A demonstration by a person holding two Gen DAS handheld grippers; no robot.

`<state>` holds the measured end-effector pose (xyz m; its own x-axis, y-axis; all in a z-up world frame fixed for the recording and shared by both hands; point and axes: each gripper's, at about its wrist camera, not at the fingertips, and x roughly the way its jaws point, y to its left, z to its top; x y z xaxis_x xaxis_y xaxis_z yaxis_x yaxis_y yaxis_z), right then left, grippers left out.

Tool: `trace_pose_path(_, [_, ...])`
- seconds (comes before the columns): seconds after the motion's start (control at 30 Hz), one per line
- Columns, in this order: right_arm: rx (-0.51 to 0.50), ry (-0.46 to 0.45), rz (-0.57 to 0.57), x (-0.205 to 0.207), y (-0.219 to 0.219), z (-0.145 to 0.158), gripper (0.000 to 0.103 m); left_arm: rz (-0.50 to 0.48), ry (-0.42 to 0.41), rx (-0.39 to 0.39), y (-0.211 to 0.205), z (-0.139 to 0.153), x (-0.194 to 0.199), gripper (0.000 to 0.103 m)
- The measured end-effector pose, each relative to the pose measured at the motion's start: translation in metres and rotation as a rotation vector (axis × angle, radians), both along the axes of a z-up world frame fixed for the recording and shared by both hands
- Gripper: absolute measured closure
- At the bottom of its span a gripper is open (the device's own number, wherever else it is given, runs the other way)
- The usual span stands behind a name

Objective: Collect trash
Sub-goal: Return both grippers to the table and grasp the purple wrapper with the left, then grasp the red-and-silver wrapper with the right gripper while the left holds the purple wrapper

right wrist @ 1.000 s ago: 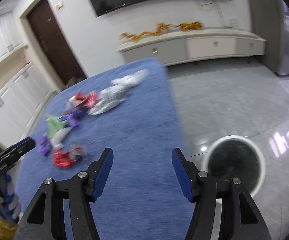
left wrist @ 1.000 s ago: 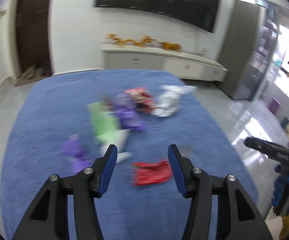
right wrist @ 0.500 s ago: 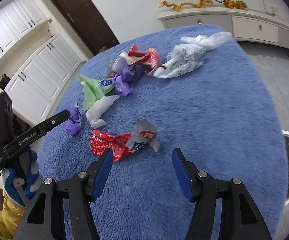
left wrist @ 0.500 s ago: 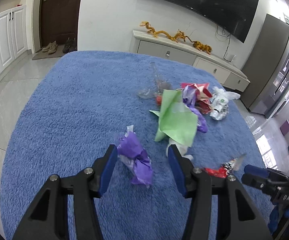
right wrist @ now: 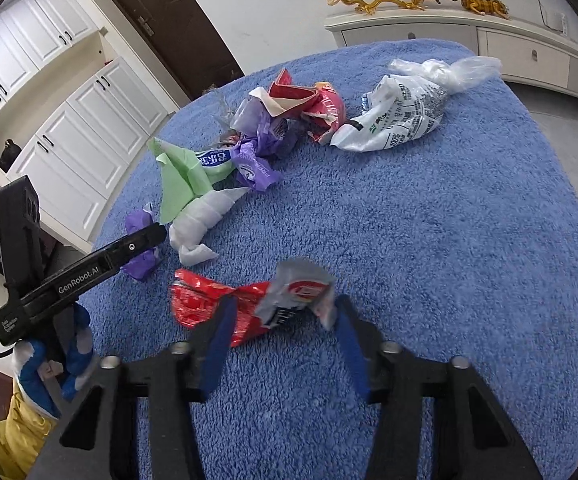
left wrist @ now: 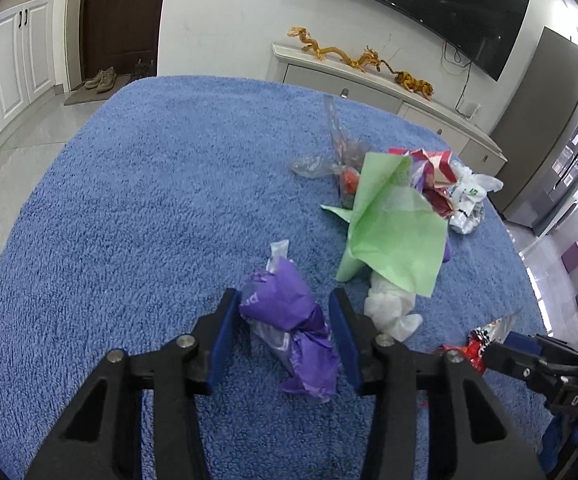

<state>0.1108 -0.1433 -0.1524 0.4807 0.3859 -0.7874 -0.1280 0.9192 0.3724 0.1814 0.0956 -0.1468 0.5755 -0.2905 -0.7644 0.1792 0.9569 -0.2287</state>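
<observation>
Trash lies scattered on a blue carpet (left wrist: pixel 137 208). My left gripper (left wrist: pixel 285 316) is open, its blue fingers on either side of a crumpled purple wrapper (left wrist: pixel 289 320), which also shows in the right wrist view (right wrist: pixel 139 224). My right gripper (right wrist: pixel 281 320) is open around a red and silver snack wrapper (right wrist: pixel 257 304). Beyond lie a green paper sheet (left wrist: pixel 393 228), a white tissue (left wrist: pixel 389 308), a red carton (right wrist: pixel 305 100), more purple wrappers (right wrist: pixel 257 148) and a white printed plastic bag (right wrist: pixel 401 116).
A white TV cabinet (left wrist: pixel 373 84) with golden dragon figures stands against the far wall under a wall TV. White cupboards (right wrist: pixel 69 120) and a dark door (left wrist: pixel 121 20) are to the left. Tiled floor surrounds the carpet.
Both grippers have come down and forward onto the carpet. The left one now straddles the purple wrapper, the right one the red and silver wrapper. Both stay open.
</observation>
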Motion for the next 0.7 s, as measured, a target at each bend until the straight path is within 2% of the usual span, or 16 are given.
trace_pose_path(0.07, [0.001, -0.007, 0.000, 0.001, 0.001, -0.001, 0.067, 0.000, -0.006, 0.008, -0.002, -0.001, -0.001, 0.061])
trace_pose_path(0.27, [0.025, -0.033, -0.015, -0.005, -0.006, 0.001, 0.074, 0.003, -0.018, 0.000, -0.003, -0.002, -0.001, 0.067])
trace_pose_path(0.7, [-0.003, -0.109, 0.005, -0.028, -0.012, 0.021, 0.077, 0.025, -0.062, 0.009, 0.006, 0.021, -0.023, 0.068])
